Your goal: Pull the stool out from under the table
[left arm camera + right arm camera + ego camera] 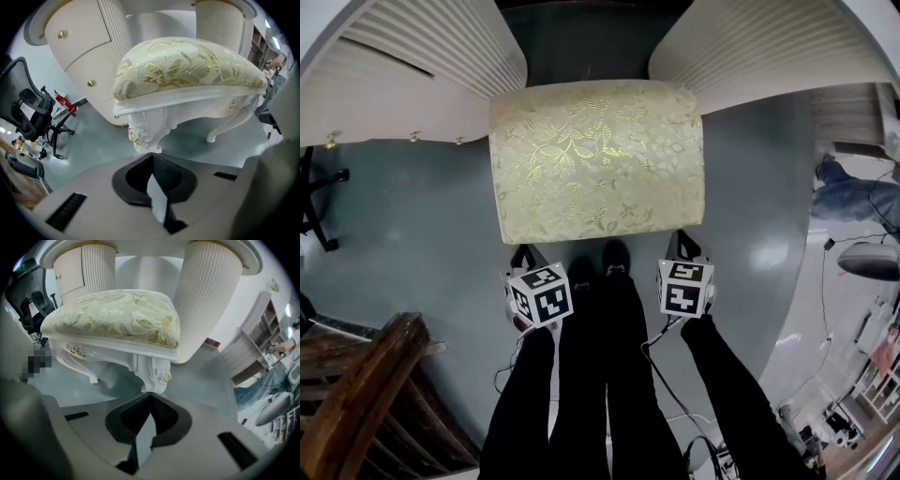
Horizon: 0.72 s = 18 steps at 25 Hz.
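The stool [598, 159] has a cream and gold floral cushion and carved white legs, and it stands on the grey floor between the table's two fluted white pedestals [412, 75], its back edge under the table. My left gripper [523, 255] sits at the stool's near left corner and my right gripper [686, 246] at its near right corner. In the left gripper view the jaws of the left gripper [151, 154] meet, shut and empty, just short of a carved leg [145, 133]. In the right gripper view the right gripper [150, 393] is likewise shut in front of a leg [152, 376].
The person's legs in black trousers [609, 375] stand right behind the stool. A dark wooden chair [366, 394] is at the lower left, a black office chair [28, 112] further left. Another person [853, 197] and shelving are off to the right.
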Each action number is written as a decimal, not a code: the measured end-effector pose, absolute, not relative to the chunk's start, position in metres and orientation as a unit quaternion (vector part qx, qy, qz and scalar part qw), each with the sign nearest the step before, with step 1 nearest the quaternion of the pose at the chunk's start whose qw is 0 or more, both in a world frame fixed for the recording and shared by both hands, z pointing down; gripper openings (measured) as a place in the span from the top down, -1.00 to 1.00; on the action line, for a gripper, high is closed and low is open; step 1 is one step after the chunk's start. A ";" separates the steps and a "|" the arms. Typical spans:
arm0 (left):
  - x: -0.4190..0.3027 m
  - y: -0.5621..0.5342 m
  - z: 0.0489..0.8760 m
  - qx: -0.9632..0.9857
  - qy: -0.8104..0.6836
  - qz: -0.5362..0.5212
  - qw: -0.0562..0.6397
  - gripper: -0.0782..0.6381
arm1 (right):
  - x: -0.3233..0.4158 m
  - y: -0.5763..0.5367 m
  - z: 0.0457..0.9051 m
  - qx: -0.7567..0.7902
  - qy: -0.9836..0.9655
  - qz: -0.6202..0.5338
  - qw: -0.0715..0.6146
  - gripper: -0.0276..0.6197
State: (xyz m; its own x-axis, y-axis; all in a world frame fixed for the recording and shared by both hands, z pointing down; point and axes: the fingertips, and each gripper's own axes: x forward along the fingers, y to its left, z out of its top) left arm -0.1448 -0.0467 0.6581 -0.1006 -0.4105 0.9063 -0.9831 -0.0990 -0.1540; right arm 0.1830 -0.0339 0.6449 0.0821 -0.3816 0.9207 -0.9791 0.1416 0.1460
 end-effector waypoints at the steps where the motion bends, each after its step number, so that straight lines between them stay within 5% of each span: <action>1: -0.144 -0.047 0.659 0.592 -0.589 0.445 0.324 0.76 | 0.184 -0.034 0.645 0.571 -0.597 0.324 0.462 0.90; 18: -0.128 -0.042 0.660 0.609 -0.567 0.424 0.357 0.76 | 0.177 -0.030 0.641 0.546 -0.606 0.364 0.449 0.91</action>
